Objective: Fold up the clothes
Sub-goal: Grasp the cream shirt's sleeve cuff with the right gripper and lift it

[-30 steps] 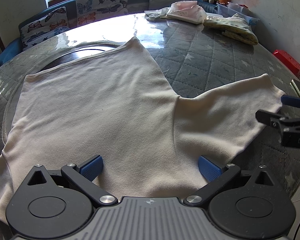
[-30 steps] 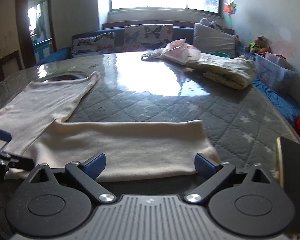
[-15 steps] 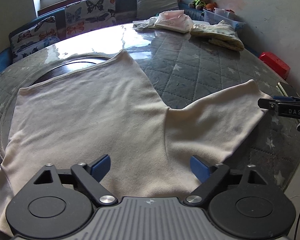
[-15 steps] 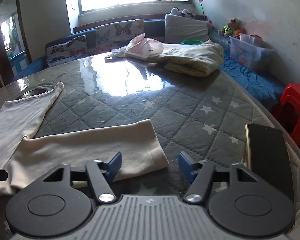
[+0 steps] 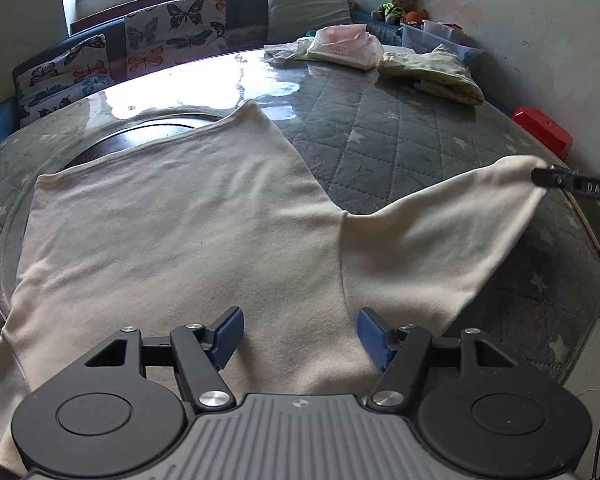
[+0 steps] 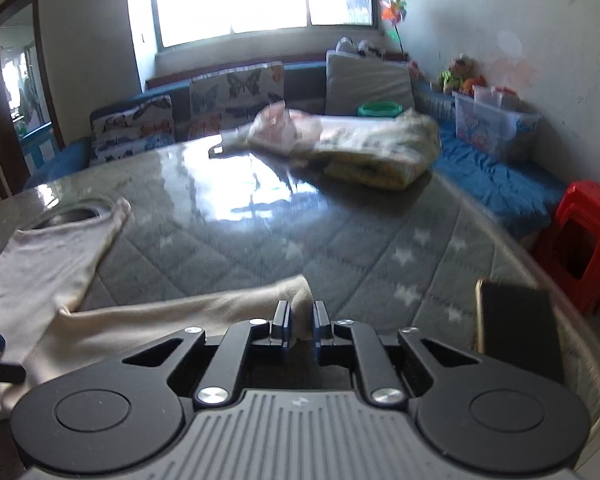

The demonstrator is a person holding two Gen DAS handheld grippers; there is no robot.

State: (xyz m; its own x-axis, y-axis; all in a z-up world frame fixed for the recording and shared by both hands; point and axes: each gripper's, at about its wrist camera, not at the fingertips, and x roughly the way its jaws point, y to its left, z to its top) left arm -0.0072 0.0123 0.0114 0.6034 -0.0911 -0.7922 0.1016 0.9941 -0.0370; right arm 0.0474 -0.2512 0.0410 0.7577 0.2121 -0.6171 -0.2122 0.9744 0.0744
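Observation:
A cream long-sleeved top lies flat on the grey quilted table. Its right sleeve stretches out to the right. My left gripper is open over the top's near edge, beside the shoulder seam. My right gripper is shut on the cuff of that sleeve and holds it a little off the table. It also shows at the right edge of the left wrist view, pinching the sleeve end.
A phone lies at the table's right edge. Folded clothes and a plastic bag sit at the far side. A red stool stands to the right. A cushioned bench runs behind.
My right gripper has closed on the sleeve cuff and lifted its end. My left gripper has narrowed a little and stays open over the shoulder.

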